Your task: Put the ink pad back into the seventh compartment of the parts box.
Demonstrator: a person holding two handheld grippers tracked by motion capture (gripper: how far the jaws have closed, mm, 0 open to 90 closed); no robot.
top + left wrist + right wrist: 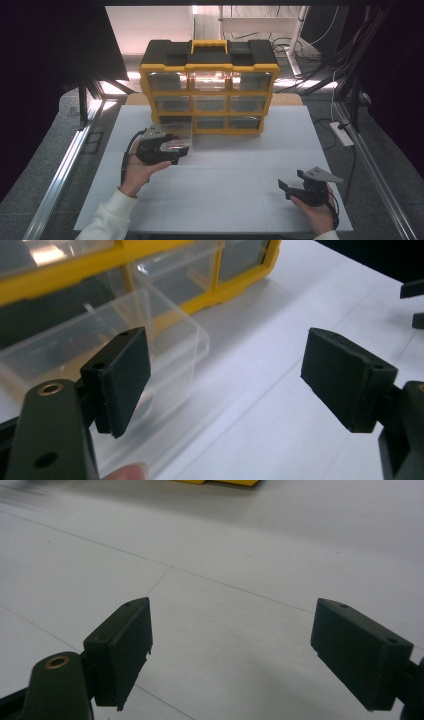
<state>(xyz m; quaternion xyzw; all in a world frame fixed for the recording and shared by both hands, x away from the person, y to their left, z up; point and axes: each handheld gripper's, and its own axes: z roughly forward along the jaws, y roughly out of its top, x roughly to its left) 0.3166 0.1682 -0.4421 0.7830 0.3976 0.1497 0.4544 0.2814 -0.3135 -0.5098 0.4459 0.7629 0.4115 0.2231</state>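
Up front, the clear drawer (100,345) pulled from the yellow organizer (209,87) lies just left of the left gripper (225,380), whose jaws stand released. Nearer right, the right gripper (230,650) hangs with jaws spread over the bare bench (250,555).

No readable text, label, brand, number or sign anywhere. Yellow-and-black drawer organizer (208,85): no legible marking on lid, handle or clear drawer fronts. Clear drawer (100,355) pulled out in front of organizer: blank. White table (240,165) in front of organizer: faint seam lines only.
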